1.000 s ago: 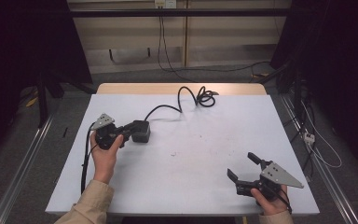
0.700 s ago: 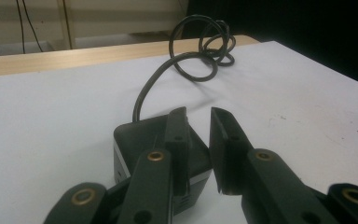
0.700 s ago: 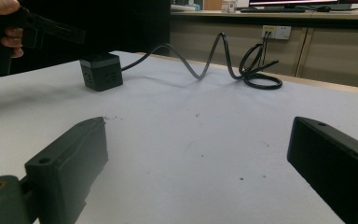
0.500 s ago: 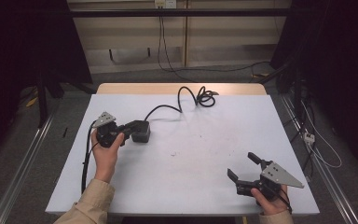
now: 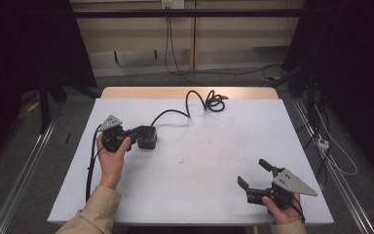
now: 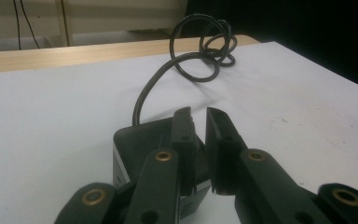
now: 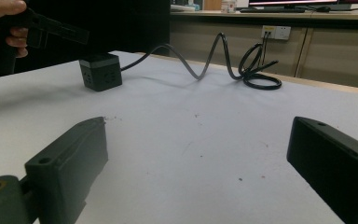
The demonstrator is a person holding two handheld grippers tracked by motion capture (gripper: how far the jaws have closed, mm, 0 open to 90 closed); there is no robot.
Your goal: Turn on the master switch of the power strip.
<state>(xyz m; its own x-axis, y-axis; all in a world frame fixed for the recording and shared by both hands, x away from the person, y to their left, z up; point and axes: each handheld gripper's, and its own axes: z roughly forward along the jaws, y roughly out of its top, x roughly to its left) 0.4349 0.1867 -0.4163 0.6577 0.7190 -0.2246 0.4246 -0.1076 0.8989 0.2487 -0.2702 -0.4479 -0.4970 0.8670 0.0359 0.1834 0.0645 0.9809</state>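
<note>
Over the black power cube [image 5: 146, 137] my left gripper [image 6: 199, 122] hovered nearly closed, seemingly aiming; my right gripper [image 5: 257, 175] rested wide open.

grippers [image 5: 139, 135] – 2 | power cube [image 5: 147, 138] – 1 | cable [image 5: 199, 103] – 1

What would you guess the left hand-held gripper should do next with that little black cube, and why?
Probably open a little and ease down around the black cube. The left hand-held gripper hangs above it with its jaws almost together, too narrow to take the cube. The right hand-held gripper waits open, far from it, near the table's front edge.
</note>
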